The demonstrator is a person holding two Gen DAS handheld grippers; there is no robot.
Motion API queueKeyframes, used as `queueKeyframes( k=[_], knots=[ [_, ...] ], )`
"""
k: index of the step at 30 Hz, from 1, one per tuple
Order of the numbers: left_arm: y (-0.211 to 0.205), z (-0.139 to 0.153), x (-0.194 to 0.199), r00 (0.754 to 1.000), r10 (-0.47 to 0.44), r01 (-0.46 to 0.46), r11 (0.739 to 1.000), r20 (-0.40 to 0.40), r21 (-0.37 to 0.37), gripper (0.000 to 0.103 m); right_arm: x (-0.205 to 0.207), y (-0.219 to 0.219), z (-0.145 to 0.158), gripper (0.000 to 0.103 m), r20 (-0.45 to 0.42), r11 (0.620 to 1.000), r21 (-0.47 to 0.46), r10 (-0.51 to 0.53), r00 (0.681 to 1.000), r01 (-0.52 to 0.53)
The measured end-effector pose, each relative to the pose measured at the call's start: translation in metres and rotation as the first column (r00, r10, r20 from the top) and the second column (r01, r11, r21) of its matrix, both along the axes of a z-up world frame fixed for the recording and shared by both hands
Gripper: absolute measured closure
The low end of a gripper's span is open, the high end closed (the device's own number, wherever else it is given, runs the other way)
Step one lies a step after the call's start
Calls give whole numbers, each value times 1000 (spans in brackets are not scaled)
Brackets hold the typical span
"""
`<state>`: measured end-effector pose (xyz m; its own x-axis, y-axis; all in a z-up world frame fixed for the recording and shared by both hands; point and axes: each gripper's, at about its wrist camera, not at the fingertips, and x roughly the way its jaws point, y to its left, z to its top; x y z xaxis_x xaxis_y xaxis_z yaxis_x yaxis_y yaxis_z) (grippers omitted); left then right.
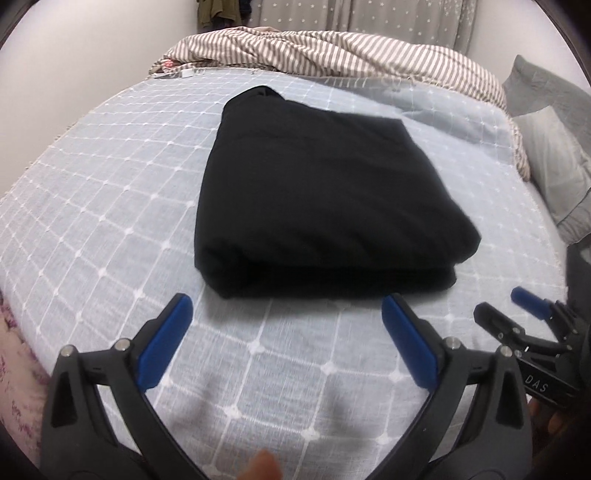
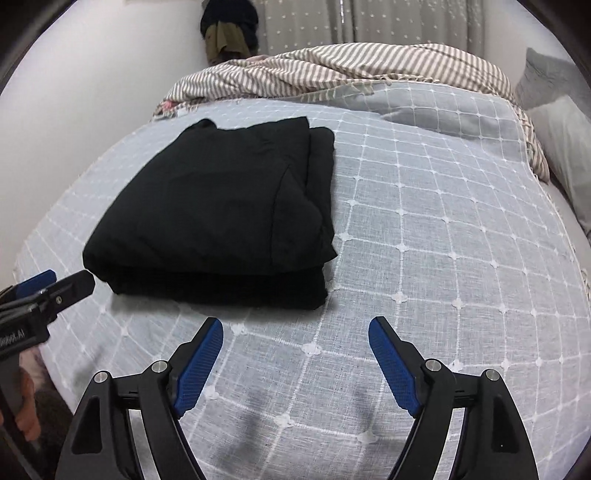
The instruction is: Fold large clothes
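Nearest the left wrist camera, the left gripper (image 1: 286, 306) stood with its blue pads (image 1: 166, 343) spread wide, nothing between them, hovering over the near edge of the bed (image 1: 92, 206). Just beside it, the right gripper (image 2: 295, 328) was likewise spread apart and empty, over the pale blue checked bedspread (image 2: 424, 229). A fingertip (image 1: 260, 467) showed at the bottom rim of the left view. Beyond both sets of fingertips, apart from them, the black garment (image 1: 325, 192) lay folded into a thick rectangle on the bedspread, its stacked layers showing along the near edge. Farther back, a striped blanket (image 1: 332, 51) lay bunched along the far edge of the bed. Grey pillows (image 1: 550, 162) sat at the right side. Starred curtains (image 2: 369, 22) hung behind.
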<state>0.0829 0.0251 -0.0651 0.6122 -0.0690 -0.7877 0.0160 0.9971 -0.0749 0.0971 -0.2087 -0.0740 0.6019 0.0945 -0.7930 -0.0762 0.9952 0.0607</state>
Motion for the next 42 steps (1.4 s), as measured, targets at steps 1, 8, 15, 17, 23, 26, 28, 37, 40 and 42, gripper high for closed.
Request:
queueKeyframes(
  k=[1, 8, 15, 17, 23, 26, 28, 37, 40, 42],
  knots=[
    [-1, -2, -1, 1000, 7, -7, 1000, -2, 8, 1, 0, 2, -2, 21, 1, 1000, -7, 7, 1000, -7],
    [-13, -12, -4, 1000, 1, 0, 1000, -21, 27, 1, 1, 4, -8, 21, -5, 999, -30, 31, 1000, -31],
    [-18, -14, -5, 999, -17, 18, 1000, -34, 24, 1, 2, 7, -11, 21, -10, 999, -28, 35, 999, -35],
    [-17, -14, -4, 999, -20, 20, 1000, -37, 19, 1, 3, 8, -12, 21, -15, 999, -30, 38, 999, -39],
    [-17, -15, -5, 999, -18, 19, 1000, -39, 15, 1, 3, 12, -15, 21, -26, 998, -32, 48, 999, -48],
    [-17, -15, -5, 999, -18, 19, 1000, -40, 13, 1, 4, 13, -17, 21, -30, 998, -33, 49, 998, -50],
    [-17, -15, -5, 999, -19, 20, 1000, -41, 14, 1, 4, 14, -17, 21, -32, 998, -31, 52, 998, -53],
    [-17, -15, -6, 999, -22, 23, 1000, -46, 12, 1, 5, 17, -19, 21, -36, 998, -32, 50, 998, -51],
    [-18, -15, -5, 999, -25, 25, 1000, -48, 12, 1, 5, 17, -19, 21, -36, 998, -32, 50, 998, -51],
    [-18, -15, -5, 999, -25, 26, 1000, -48, 11, 1, 5, 17, -19, 21, -36, 998, -31, 50, 998, -52]
  ],
)
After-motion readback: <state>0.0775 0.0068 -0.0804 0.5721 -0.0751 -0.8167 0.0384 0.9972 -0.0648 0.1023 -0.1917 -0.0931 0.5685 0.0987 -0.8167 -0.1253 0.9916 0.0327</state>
